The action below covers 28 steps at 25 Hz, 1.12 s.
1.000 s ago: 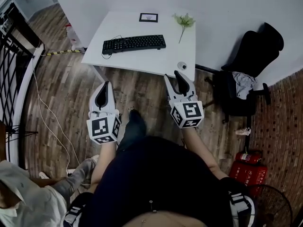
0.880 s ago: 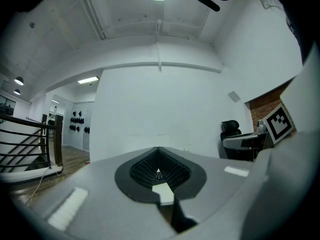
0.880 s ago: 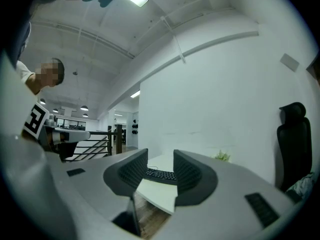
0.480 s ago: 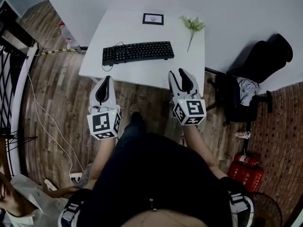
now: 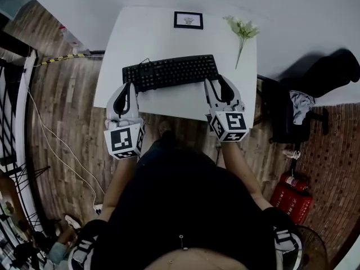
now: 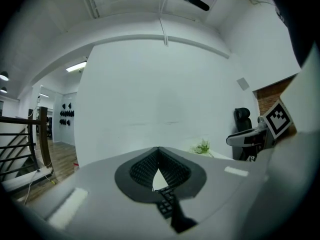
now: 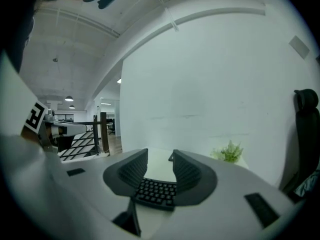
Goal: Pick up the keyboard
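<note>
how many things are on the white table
3: keyboard at the front, framed picture at the back, plant sprig back right. The left gripper and right gripper may hide more.

The keyboard [image 5: 170, 72] lies across the table [image 5: 146, 35], nearer its front edge than its back. Behind it, by the far edge, stands a frame [image 5: 188, 19], and right of the frame lies a sprig [image 5: 243, 32]. The left gripper [image 5: 130, 85] is at the keyboard's left end and the right gripper [image 5: 217, 80] at its right end, both over the table's front edge. A chair [image 5: 315, 89] stands right of the table, with extinguishers [image 5: 289, 190] on the floor in front of it
</note>
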Available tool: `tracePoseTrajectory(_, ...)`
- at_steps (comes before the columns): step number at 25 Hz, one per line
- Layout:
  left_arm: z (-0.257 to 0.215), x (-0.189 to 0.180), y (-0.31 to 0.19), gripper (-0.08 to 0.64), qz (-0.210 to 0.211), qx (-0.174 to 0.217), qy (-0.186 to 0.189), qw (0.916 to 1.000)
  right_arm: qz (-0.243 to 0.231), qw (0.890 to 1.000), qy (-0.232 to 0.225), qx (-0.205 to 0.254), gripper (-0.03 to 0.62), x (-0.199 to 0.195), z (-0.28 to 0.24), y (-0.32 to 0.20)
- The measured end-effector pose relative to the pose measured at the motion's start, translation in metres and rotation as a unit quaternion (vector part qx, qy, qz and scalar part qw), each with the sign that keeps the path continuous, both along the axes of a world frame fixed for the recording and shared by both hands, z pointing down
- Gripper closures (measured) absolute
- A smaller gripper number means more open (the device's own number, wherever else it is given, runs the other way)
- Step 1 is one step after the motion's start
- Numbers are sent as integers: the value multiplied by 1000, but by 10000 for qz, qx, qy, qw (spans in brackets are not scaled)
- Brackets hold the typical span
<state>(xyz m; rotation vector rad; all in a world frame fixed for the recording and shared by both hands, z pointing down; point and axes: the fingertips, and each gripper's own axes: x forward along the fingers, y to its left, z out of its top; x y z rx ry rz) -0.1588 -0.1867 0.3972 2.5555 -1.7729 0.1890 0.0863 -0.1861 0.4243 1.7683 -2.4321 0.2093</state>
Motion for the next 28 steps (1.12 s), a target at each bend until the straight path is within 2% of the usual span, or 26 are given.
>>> tracePoseTrajectory(11, 33, 2, -66, 548, 93, -368, 131, 9992, 136, 9986, 135, -493, 454, 17, 39, -53)
tracePoseTrajectory(15, 44, 16, -77, 548, 302, -448, -22, 9985, -149, 9977, 297, -595, 454, 20, 50, -66)
tracePoseTrajectory(18, 54, 21, -83, 548, 306, -623, -39, 9976, -410, 9952, 526, -713, 454, 20, 62, -72)
tracePoseTrajectory(28, 76, 17, -99, 548, 50, -931, -169, 9955, -378, 9844, 255, -1699, 434, 48, 127, -92)
